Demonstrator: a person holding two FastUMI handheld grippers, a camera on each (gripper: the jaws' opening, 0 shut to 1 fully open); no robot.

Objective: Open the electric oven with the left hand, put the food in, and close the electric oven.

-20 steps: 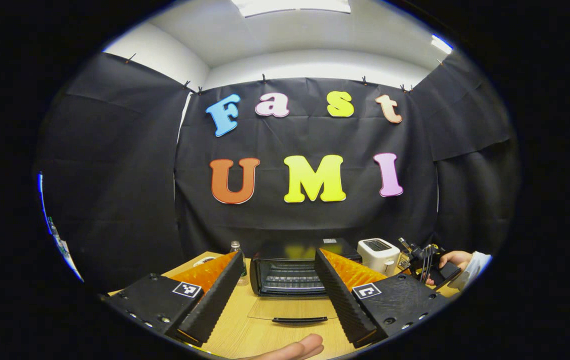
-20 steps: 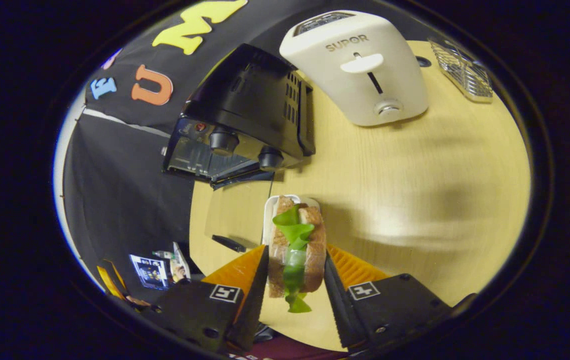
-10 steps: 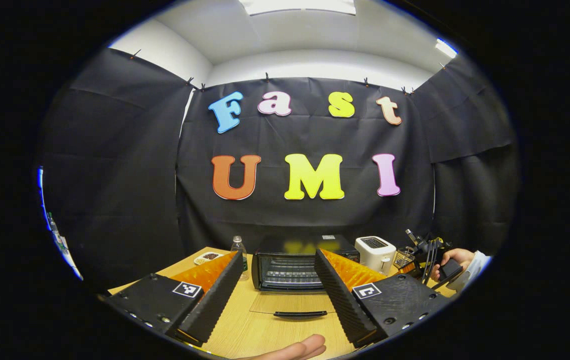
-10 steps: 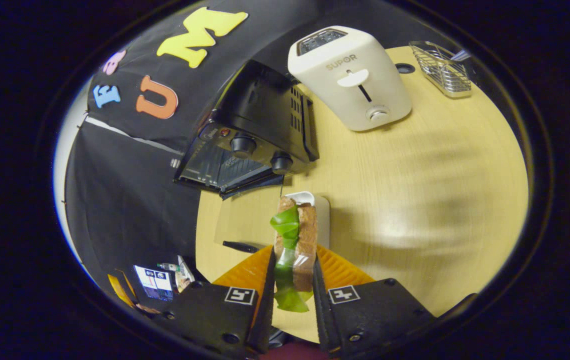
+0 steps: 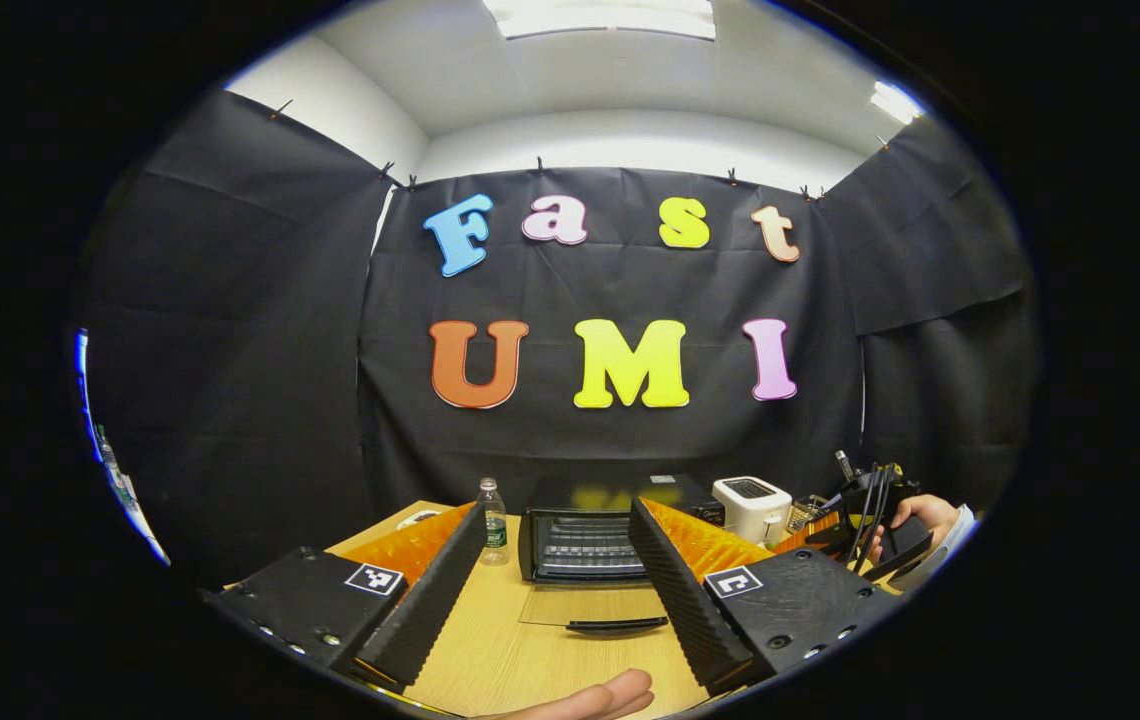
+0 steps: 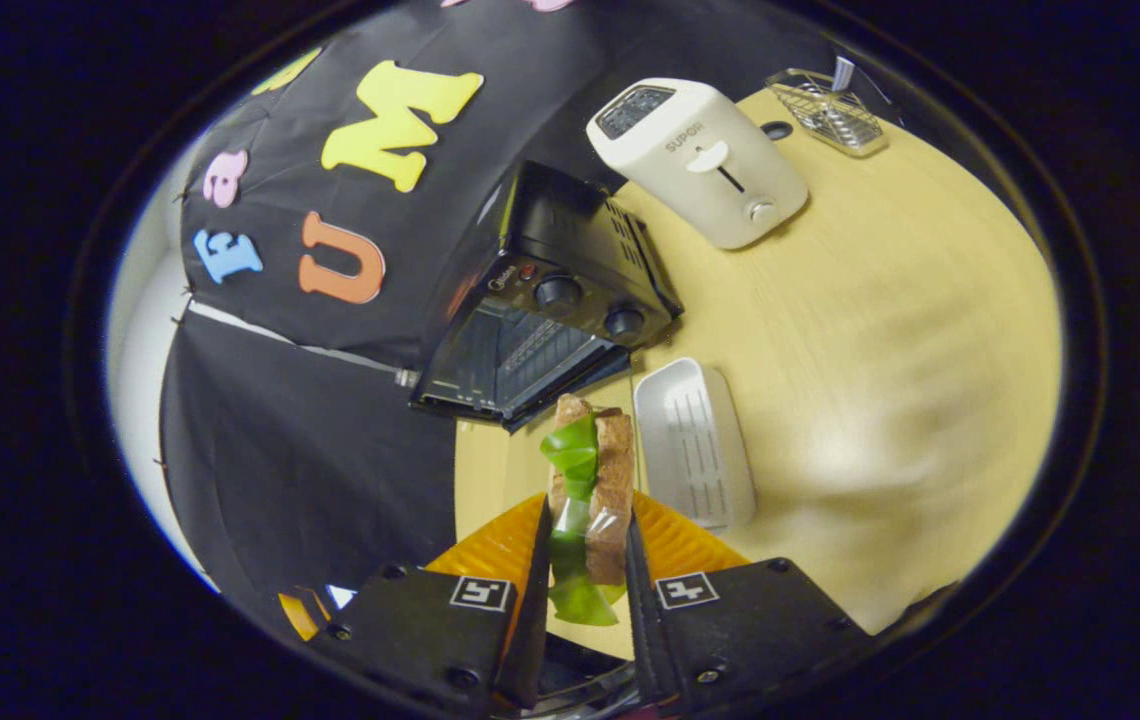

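The right gripper (image 6: 585,590) has lifted the sandwich (image 6: 590,490) clear of its ribbed white tray (image 6: 695,450), which now lies bare at frame centre. Both fingers clamp the coarse brown bread, glossy green leaf protruding. The boxy black oven (image 6: 540,320), upper centre, stands with its glass door (image 5: 595,605) folded flat on the pale wood table (image 6: 880,330): loading appears next. The left gripper (image 5: 555,600), lower centre, has drawn back, jaws wide, holding nothing.

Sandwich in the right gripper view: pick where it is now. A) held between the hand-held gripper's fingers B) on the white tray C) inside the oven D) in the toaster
A: the right hand-held gripper is shut on the sandwich, lifted beside the empty white tray.
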